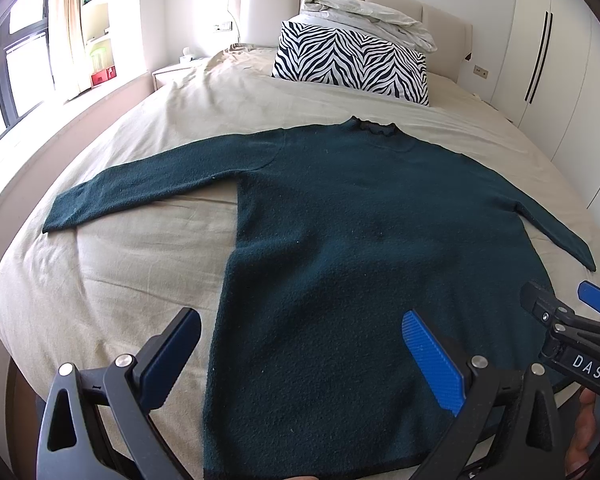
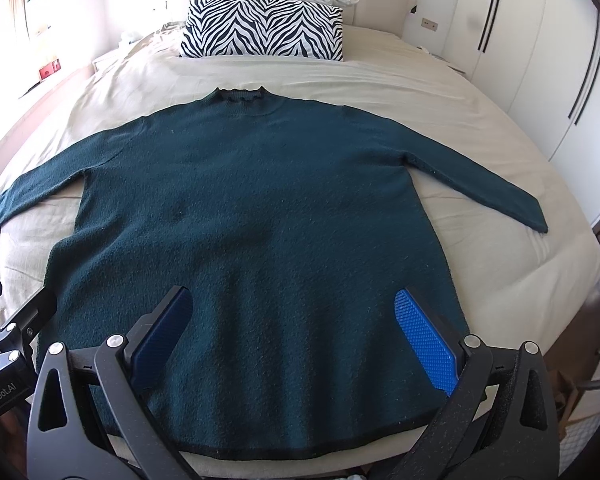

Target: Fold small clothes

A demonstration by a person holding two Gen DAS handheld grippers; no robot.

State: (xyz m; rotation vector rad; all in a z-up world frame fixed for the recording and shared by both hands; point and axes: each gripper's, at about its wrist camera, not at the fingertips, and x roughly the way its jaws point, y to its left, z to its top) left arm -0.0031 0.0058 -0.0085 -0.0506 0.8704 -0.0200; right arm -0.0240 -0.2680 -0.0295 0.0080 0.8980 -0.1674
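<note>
A dark teal long-sleeved sweater (image 1: 340,232) lies flat and face up on the bed, collar toward the headboard, both sleeves spread out; it also shows in the right wrist view (image 2: 260,208). My left gripper (image 1: 302,322) is open and empty above the sweater's lower left part near the hem. My right gripper (image 2: 294,298) is open and empty above the lower middle of the sweater. The right gripper also shows at the right edge of the left wrist view (image 1: 560,300). The left gripper shows at the left edge of the right wrist view (image 2: 16,300).
The bed has a beige sheet (image 1: 140,264). A zebra-print pillow (image 1: 352,64) and a crumpled white duvet (image 1: 364,16) lie by the headboard. White wardrobe doors (image 2: 540,60) stand on the right, a window and shelves (image 1: 96,24) on the left.
</note>
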